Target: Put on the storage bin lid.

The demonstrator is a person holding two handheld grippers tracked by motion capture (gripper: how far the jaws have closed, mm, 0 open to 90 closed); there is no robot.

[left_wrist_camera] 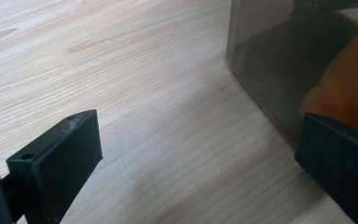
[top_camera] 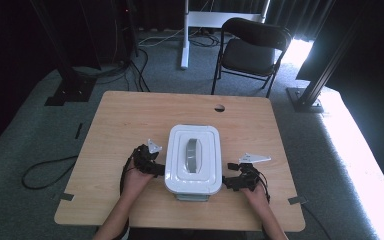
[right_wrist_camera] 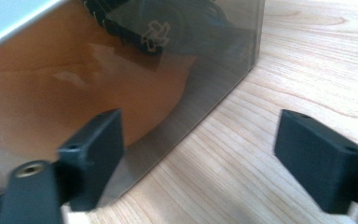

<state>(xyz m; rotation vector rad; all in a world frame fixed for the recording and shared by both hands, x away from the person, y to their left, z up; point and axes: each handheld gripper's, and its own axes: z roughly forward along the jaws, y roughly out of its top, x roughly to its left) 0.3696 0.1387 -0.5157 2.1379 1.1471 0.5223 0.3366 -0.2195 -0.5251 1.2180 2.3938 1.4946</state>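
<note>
A box with a white lid [top_camera: 193, 157] and a grey handle [top_camera: 194, 155] stands on the wooden table [top_camera: 125, 125], near the front edge. Its walls are smoky and see-through [left_wrist_camera: 279, 56] [right_wrist_camera: 135, 116], with something orange [left_wrist_camera: 349, 79] [right_wrist_camera: 51, 102] and dark items inside. My left gripper [top_camera: 157, 170] [left_wrist_camera: 198, 163] is open at the box's left side, one jaw close to the wall. My right gripper [top_camera: 230, 181] [right_wrist_camera: 207, 156] is open at the box's right side near a corner, one jaw in front of the wall. Neither gripper holds anything.
A black folding chair [top_camera: 252, 50] and a white desk leg [top_camera: 185, 40] stand beyond the table. A cable [top_camera: 45, 172] loops on the carpet at the left. The table has a round hole [top_camera: 219, 107] near its far edge and bare wood around the box.
</note>
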